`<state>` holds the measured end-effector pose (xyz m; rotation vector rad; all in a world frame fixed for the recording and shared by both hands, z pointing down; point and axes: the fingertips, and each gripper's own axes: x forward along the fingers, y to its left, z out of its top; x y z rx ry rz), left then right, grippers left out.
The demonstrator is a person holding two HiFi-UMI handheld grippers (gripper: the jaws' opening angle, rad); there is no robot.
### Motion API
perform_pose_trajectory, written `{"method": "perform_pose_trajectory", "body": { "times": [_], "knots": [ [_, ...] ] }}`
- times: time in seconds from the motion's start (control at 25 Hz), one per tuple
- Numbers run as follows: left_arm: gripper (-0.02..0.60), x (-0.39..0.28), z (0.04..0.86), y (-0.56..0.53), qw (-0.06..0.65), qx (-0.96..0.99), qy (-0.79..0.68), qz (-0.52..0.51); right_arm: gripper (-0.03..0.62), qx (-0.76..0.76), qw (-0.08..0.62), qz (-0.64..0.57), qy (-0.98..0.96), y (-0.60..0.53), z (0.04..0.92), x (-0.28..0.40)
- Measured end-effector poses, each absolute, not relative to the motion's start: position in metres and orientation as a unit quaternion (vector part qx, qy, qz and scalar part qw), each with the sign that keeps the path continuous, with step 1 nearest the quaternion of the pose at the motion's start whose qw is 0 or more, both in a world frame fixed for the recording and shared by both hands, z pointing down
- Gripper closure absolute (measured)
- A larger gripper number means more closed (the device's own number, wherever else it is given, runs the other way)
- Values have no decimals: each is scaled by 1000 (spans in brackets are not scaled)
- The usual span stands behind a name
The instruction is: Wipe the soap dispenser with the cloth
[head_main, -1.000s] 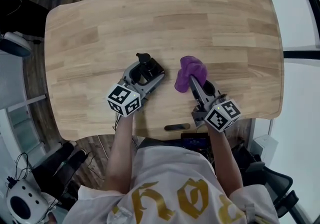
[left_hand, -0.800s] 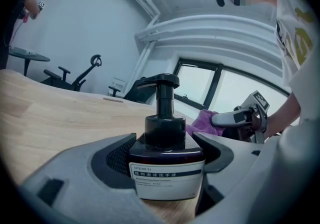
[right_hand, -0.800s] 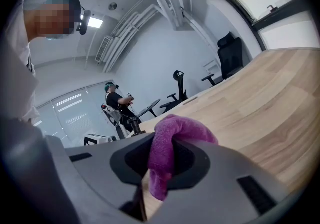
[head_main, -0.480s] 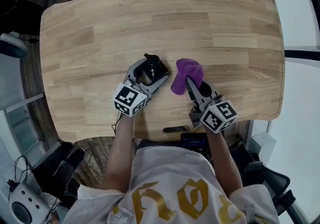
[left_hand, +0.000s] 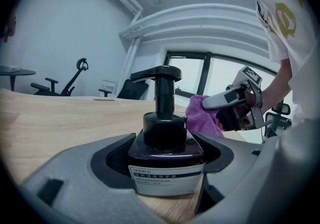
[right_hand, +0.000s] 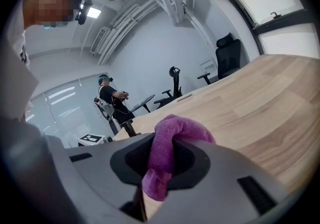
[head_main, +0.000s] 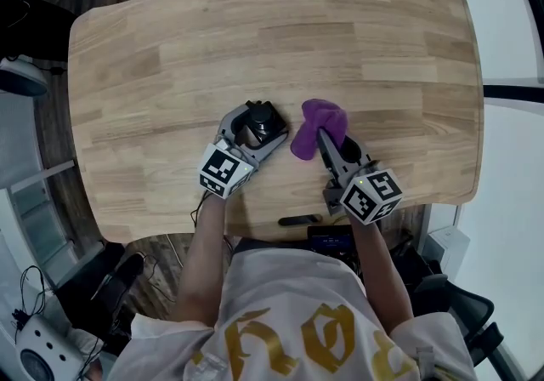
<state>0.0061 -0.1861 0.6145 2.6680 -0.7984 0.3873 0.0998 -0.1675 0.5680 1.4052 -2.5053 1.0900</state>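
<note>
**Dispenser upright, cloth alongside**

The left gripper point(head_main: 257, 122) clamps the soap dispenser point(head_main: 263, 120), whose long axis stands upright near the front edge of the table point(head_main: 255, 31). Its spout points away from the cloth point(head_main: 316, 126). The right gripper point(head_main: 325, 134) pinches the cloth just beside the dispenser. Bare wood lies beyond. The spacing matches half a second ago.

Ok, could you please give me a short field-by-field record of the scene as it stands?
Left gripper: shut on the soap dispenser
Dispenser: dark, upright, pump on top
Right gripper: shut on the cloth
Cloth: purple, bunched, right of the dispenser, seemingly not touching it
Surface: wooden table
</note>
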Motion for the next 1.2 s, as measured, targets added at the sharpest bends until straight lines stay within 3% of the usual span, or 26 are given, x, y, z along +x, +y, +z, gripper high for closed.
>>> {"method": "perform_pose_trajectory", "body": {
  "times": [0.4,0.52,0.84,1.2],
  "knots": [
    [222,13,642,-171,158,914,-264,263,537,472,53,338,-812,-167,559,97],
    [222,7,636,-166,190,910,-277,244,537,483,62,323,-812,-166,551,97],
    [222,-28,599,-152,194,898,-341,202,537,495,71,278,-820,-147,523,87],
    [225,-44,508,-127,161,893,-408,96,537,501,84,215,-834,-116,491,78]
  ]
}}
